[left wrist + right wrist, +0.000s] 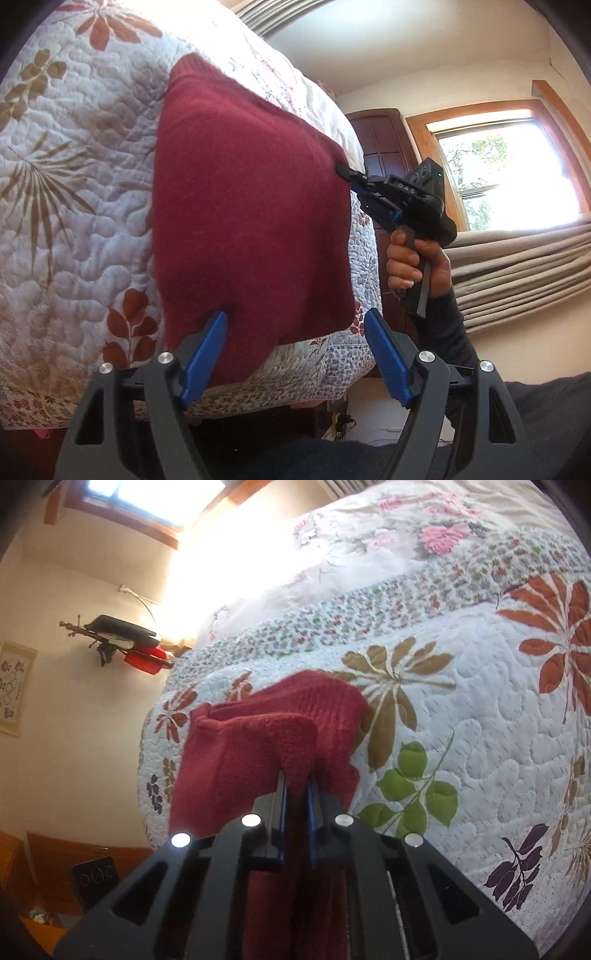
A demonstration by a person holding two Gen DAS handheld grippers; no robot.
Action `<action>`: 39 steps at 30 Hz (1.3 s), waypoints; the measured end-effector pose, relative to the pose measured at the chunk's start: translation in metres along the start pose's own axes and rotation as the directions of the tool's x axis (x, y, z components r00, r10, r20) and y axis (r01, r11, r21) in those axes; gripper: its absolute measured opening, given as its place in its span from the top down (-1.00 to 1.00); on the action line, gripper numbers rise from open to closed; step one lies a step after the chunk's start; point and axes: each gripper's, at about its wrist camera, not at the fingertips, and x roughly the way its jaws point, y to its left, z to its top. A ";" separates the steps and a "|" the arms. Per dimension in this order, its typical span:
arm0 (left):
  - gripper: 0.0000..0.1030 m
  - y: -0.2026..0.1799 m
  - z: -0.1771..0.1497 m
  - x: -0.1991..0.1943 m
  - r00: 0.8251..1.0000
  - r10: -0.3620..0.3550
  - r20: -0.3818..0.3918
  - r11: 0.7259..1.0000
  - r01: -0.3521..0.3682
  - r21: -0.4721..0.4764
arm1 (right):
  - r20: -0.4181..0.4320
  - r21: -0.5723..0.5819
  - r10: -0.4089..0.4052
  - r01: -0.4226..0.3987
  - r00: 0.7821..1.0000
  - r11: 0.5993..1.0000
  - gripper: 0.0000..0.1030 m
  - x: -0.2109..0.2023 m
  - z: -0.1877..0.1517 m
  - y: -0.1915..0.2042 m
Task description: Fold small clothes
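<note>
Red knit sweater [251, 221] on bed [74, 166]: soft, light, floppy. Right gripper [295, 786] fingers pinch its edge; left gripper [295, 354] fingers wide, empty. Best grip: corners.

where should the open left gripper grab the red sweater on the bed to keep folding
Take the red sweater at its near bottom edge, where it bulges toward the left gripper, coming in low from the bed's edge. That edge already sits between the wide-open jaws, and the right gripper is pinching the far side corner, so the two grips would be well spread.
</note>
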 end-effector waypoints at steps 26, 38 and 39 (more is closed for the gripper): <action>-0.54 -0.035 0.041 0.006 0.989 -0.144 -0.033 0.975 0.148 0.164 | 0.030 -0.248 -0.030 0.037 0.999 0.968 0.58 -0.061 -0.144 0.070; -0.54 0.002 0.029 0.078 0.973 -0.102 -0.206 0.979 0.134 0.151 | -0.005 -0.069 -0.192 0.191 0.981 0.979 1.00 -0.026 -0.165 0.018; -0.54 -0.001 0.028 0.075 0.974 -0.096 -0.205 0.979 0.129 0.157 | 0.003 -0.057 -0.186 0.186 0.982 0.981 1.00 -0.031 -0.168 0.019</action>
